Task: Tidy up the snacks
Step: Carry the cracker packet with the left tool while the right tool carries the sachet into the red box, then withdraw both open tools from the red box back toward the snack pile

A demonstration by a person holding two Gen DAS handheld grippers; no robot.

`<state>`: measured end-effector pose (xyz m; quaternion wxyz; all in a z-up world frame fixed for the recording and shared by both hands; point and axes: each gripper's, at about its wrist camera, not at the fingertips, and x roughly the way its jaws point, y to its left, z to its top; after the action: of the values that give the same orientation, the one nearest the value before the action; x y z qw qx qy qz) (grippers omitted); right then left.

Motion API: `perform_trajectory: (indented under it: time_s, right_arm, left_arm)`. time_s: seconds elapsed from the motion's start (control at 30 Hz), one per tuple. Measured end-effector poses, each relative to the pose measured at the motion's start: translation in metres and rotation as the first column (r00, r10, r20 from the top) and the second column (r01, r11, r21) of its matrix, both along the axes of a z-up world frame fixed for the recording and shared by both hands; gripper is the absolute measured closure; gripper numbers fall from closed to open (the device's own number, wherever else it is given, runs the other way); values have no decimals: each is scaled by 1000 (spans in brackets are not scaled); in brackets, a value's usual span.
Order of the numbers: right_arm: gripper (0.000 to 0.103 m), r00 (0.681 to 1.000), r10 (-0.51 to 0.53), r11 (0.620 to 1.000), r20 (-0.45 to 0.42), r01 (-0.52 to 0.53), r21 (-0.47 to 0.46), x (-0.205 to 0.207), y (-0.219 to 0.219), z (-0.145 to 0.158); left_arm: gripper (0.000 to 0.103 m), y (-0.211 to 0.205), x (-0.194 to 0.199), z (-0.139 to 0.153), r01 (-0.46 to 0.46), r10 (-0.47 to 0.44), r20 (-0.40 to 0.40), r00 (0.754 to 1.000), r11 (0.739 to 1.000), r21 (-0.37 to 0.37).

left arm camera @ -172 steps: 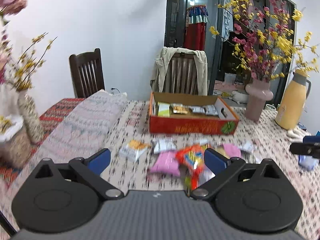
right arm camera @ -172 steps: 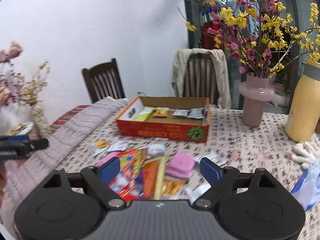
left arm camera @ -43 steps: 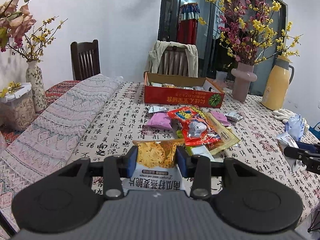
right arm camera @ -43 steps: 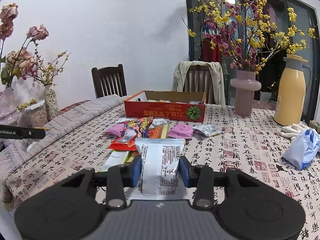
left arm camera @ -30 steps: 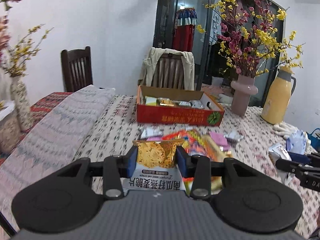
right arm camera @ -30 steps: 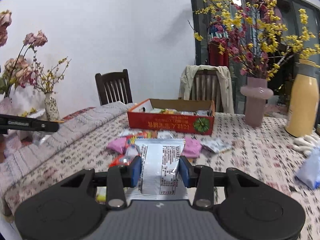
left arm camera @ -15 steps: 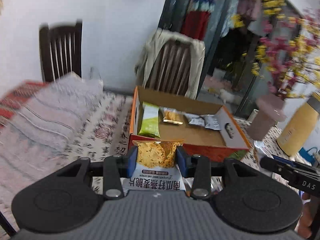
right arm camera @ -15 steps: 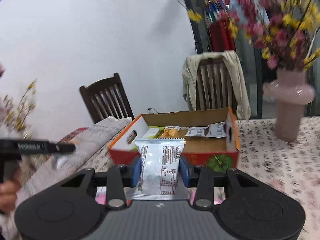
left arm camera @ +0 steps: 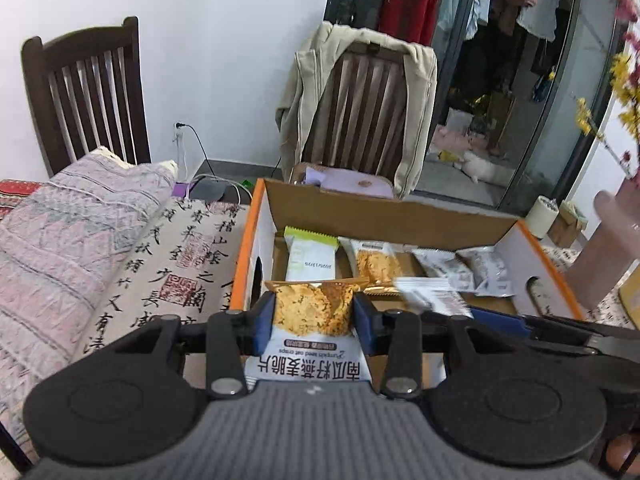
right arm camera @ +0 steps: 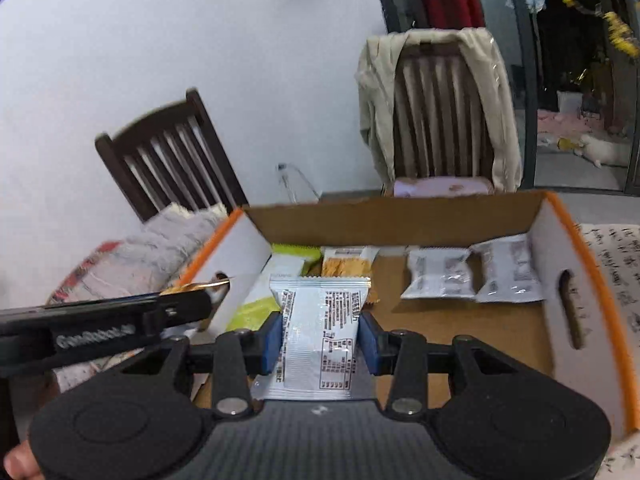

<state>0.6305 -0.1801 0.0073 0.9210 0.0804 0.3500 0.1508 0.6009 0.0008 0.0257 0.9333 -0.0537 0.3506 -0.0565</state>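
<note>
Left hand-held gripper (left arm camera: 314, 316), blue pads pinching an oat crisp packet (left arm camera: 311, 330) by its sides, poised at the near left corner of the open cardboard box (left arm camera: 384, 210) with orange rim, which stands on the table (left arm camera: 180, 248) under a calligraphy-print cloth. Right hand-held gripper (right arm camera: 320, 338), pads clamped on a silver snack packet (right arm camera: 318, 336) printed with a nutrition panel, held above the box interior, left of centre. In the right wrist view the left gripper enters from the left edge, the packet's gold foil edge showing at its tip; in the left wrist view the right gripper enters from the right, its silver packet blurred. Along the box's far wall, left to right: a green-and-white packet (left arm camera: 310, 256), a second oat crisp packet (left arm camera: 374, 266), and two grey-white packets (right arm camera: 472, 274) side by side. Behind the box, a chair draped with a beige jacket (left arm camera: 360, 100); to the left, a dark wooden chair (left arm camera: 86, 88) and a folded patterned blanket (left arm camera: 68, 232).
</note>
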Motion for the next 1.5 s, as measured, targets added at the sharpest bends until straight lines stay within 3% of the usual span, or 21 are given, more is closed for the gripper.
perform_trajectory:
  time_s: [0.07,0.13,0.17,0.27,0.4,0.53,0.63,0.77,1.07,1.5]
  right_arm:
    - [62,1000,8,1000,-9,-8,-16,8,6,-8]
    - [61,999,14,1000,-35,-13,5,11,6,-16]
    - [61,998,20,999,-56,-19,27,13,3,-20]
    - [53,990,96,987,-107,-80,141,14,1,-29]
    - [45,996,80,994,-35,-77,76,-1,3,-15]
    - [44,999,34,999,34,-35,33,-24,-15,13]
    - [37,995,-5,1000,97,4,13,-53,-36,32]
    - [33,992,-41,998,123,47,-46,-90,-63,48]
    - [21,971,-144,984,190,161,-75,-222,-136,63]
    - [11,945,-108,966,309,173,-190,-421,-140,42]
  left_arm:
    - [62,0,5,-7,-22,22,2,1000,999,24]
    - [52,8,8,-13,-20,21,4,1000,999,-24]
    - [44,10,8,-14,-8,8,5,1000,999,-50]
    - [38,14,7,-11,5,-4,10,1000,996,-89]
    - [30,17,-1,1,14,-9,45,999,995,-98]
    - [24,21,-16,16,-7,8,69,998,1000,-22]
    - [18,28,-35,24,-24,22,74,997,999,28]
    - [10,28,-73,30,-11,-8,122,992,988,154]
    - [2,26,-206,42,61,-121,239,963,968,244]
    - [0,4,-378,36,81,-134,280,950,978,193]
